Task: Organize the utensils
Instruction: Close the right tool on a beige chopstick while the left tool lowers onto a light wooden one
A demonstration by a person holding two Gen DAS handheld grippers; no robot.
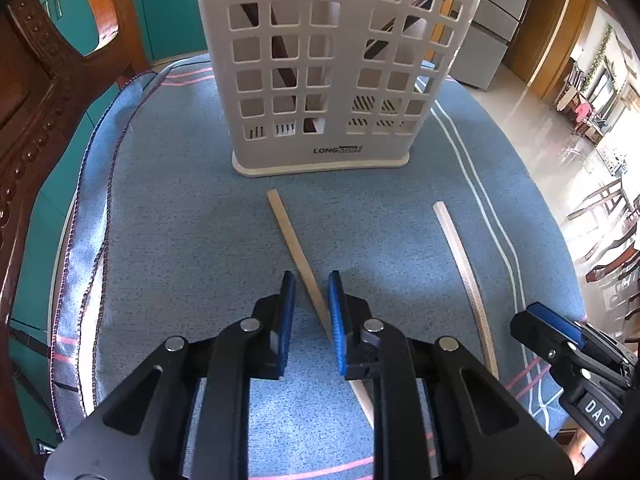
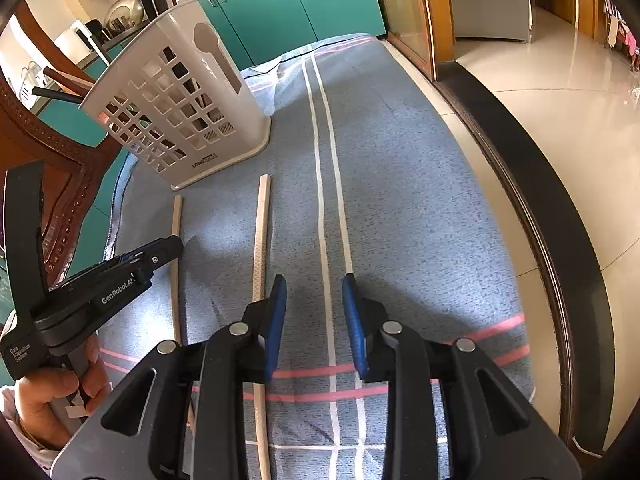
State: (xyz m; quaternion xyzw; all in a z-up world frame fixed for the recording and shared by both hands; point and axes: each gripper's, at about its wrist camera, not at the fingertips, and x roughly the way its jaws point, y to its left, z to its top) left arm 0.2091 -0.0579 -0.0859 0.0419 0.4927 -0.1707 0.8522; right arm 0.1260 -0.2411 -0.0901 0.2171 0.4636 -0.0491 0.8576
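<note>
A white slotted utensil holder (image 1: 324, 80) stands upright on the blue cloth (image 1: 192, 224); it also shows in the right wrist view (image 2: 180, 104). Two pale chopsticks lie on the cloth in front of it. My left gripper (image 1: 312, 312) is open, its jaws on either side of one chopstick (image 1: 292, 240), just above it. The second chopstick (image 1: 464, 268) lies to the right. My right gripper (image 2: 314, 320) is open and empty, just right of that second chopstick (image 2: 262, 236). The left gripper (image 2: 168, 248) is seen from the side over the first chopstick (image 2: 176, 216).
A carved wooden chair (image 1: 48, 80) stands at the left beside the cloth. The table's dark edge (image 2: 560, 264) curves along the right, with shiny floor (image 2: 580, 100) beyond. Teal cabinets (image 2: 288, 4) are behind. White stripes (image 2: 324, 168) run along the cloth.
</note>
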